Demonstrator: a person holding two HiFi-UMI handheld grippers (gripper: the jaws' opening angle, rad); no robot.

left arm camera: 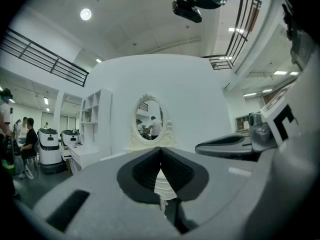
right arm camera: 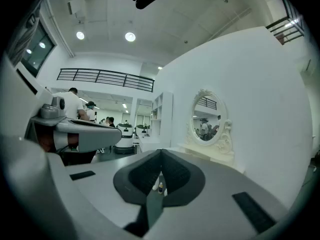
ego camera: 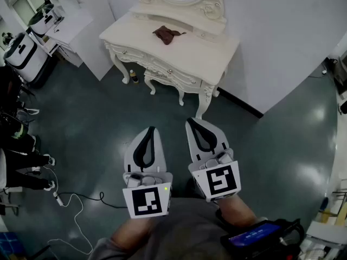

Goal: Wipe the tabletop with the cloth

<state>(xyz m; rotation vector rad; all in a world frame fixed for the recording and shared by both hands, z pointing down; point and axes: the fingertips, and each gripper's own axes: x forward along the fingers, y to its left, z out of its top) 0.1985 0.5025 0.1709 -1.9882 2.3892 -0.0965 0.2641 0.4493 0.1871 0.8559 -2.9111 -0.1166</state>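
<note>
A crumpled dark brown cloth [ego camera: 167, 34] lies on the top of a cream ornate dressing table [ego camera: 195, 50] against the white wall, far ahead of me. Both grippers are held level over the floor, well short of the table. My left gripper [ego camera: 150, 130] is shut with nothing between its jaws, and its own view shows the tips meeting at the left gripper [left arm camera: 160, 149]. My right gripper [ego camera: 193, 122] is also shut and empty, and in its own view the right gripper [right arm camera: 160, 151] has its tips together. The oval mirror [left arm camera: 150, 121] of the table shows ahead.
A small bottle [ego camera: 133, 76] stands on the dark floor by the table's legs. White wheeled machines [ego camera: 21, 50] and a white desk [ego camera: 68, 26] are at the left, with seated people [ego camera: 21, 156] and a cable [ego camera: 81, 199] on the floor. A person [left arm camera: 29, 144] sits at far left.
</note>
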